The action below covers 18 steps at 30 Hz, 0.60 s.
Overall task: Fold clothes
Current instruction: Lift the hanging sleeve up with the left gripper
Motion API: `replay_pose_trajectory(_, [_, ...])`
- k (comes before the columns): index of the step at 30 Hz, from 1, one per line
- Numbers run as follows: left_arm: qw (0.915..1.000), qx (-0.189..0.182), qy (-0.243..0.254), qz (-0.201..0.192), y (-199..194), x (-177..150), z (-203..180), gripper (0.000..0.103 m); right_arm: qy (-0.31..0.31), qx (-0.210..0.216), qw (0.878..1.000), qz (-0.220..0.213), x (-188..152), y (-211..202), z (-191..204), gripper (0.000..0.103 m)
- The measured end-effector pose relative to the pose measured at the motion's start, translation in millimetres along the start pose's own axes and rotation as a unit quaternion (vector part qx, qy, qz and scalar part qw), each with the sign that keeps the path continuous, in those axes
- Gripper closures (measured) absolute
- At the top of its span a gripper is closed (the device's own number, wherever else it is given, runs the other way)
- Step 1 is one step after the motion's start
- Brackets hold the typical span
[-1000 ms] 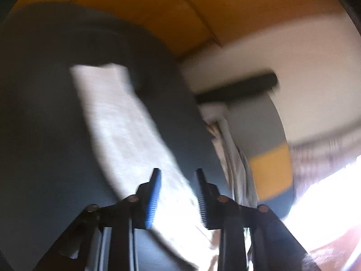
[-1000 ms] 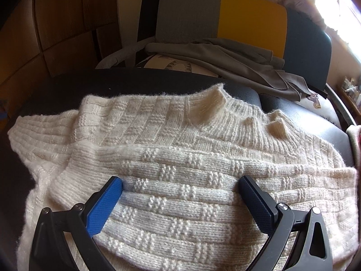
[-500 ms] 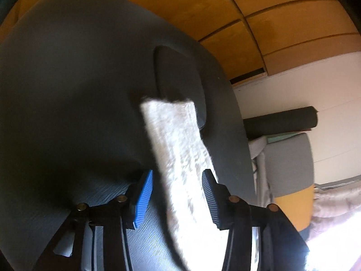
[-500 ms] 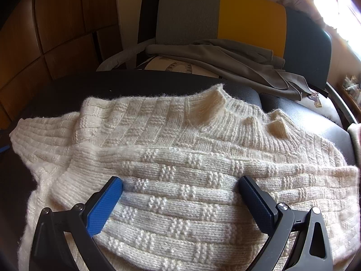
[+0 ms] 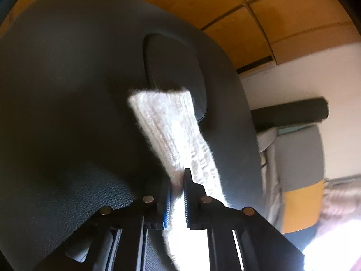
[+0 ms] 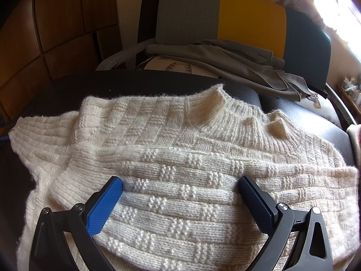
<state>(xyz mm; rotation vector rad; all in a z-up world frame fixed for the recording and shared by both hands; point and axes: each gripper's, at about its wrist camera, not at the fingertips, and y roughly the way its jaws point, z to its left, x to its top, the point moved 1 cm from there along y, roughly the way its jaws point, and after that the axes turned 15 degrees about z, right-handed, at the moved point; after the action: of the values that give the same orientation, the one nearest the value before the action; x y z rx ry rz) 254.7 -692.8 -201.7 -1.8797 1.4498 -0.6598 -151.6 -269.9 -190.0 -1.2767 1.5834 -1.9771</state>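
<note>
A cream knitted sweater [image 6: 180, 135] lies spread on a black leather surface [image 6: 135, 83], collar toward the far side. My right gripper [image 6: 181, 181] is open, its fingers wide apart and resting low on the sweater's body with nothing pinched. In the left wrist view one ribbed sleeve [image 5: 167, 122] of the sweater stretches out over the black surface [image 5: 67, 90]. My left gripper [image 5: 177, 178] is closing its jaws, and the sleeve's knit is pinched between the pads near its edge.
Behind the surface stands a grey and yellow chair [image 6: 221, 15] with a grey garment [image 6: 225, 56] draped on its seat. Wooden panels [image 6: 56, 33] line the left. A black roll [image 6: 149, 11] leans by the wall. An oval recess [image 5: 171, 67] lies past the sleeve's cuff.
The left gripper moved along the sleeve and its jaws went from wide apart to closed on the sleeve's knit. The right gripper and the sweater's body stayed as they were.
</note>
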Motion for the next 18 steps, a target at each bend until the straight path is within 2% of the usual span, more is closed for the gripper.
replay_pose_trajectory(2, [0.9999, -0.015, -0.004, 0.002, 0, -6, -1, 0.095, 0.0, 0.0, 1.0, 0.0, 0, 0, 0, 0.0])
replay_pose_trajectory(6, [0.998, -0.04, 0.05, 0.001, -6, -27, -23, 0.096, -0.001, 0.001, 1.0, 0.0, -1, -1, -1, 0.0])
replay_pose_trajectory(10, [0.992, -0.078, 0.097, 0.02, -5, -57, -58, 0.096, -0.001, 0.0, 1.0, 0.0, -1, -1, -1, 0.0])
replay_pose_trajectory(14, [0.9808, -0.117, 0.148, 0.05, 3, -95, -99, 0.096, 0.0, 0.001, 1.0, 0.0, -1, -1, -1, 0.0])
replay_pose_trajectory(18, [0.9612, -0.148, 0.209, 0.103, 22, -154, -142, 0.096, 0.002, 0.006, 1.0, -0.001, -1, -1, -2, 0.0])
